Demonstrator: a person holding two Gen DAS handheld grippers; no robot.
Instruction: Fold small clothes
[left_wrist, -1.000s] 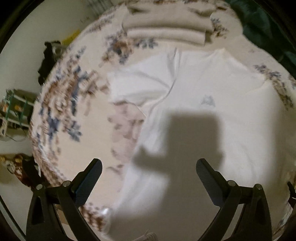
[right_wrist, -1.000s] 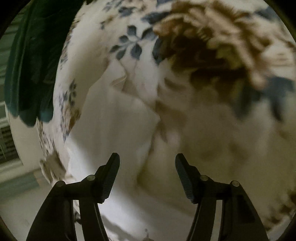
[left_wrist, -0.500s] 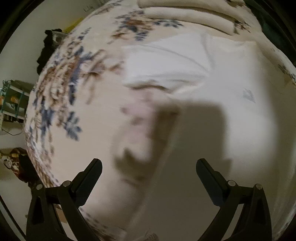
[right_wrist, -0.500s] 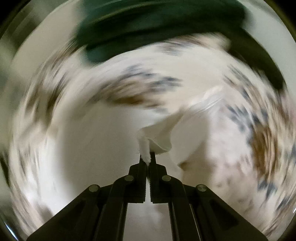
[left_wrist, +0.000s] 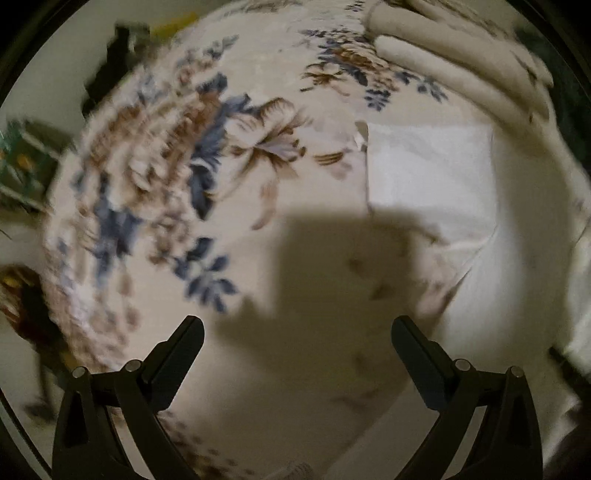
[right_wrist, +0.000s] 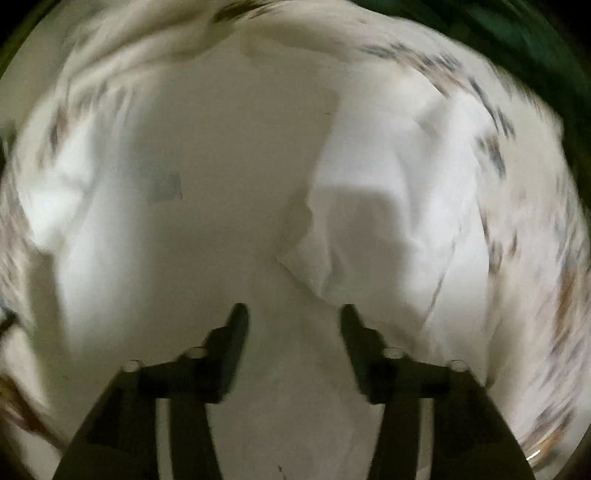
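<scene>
A small white T-shirt (left_wrist: 498, 229) lies flat on a floral bedspread (left_wrist: 177, 177). Its left sleeve (left_wrist: 424, 173) is spread out to the side. My left gripper (left_wrist: 297, 350) is open and empty, above the bedspread just left of the shirt. In the right wrist view the shirt (right_wrist: 192, 236) fills the frame, with a small grey print (right_wrist: 166, 188) and its right sleeve (right_wrist: 369, 221) folded in over the body. My right gripper (right_wrist: 291, 328) is open and empty, just above the shirt, near the folded sleeve.
A folded beige blanket (left_wrist: 461, 70) lies on the bed beyond the shirt. Dark green cloth (right_wrist: 517, 33) lies at the far right edge. The bed's left edge drops to a floor with a green rack (left_wrist: 22, 166) and dark items (left_wrist: 110, 70).
My right gripper shut on the sleeve, carried it in over the shirt's body, then opened and let it go. My left gripper moved left, so the shirt now sits at its right.
</scene>
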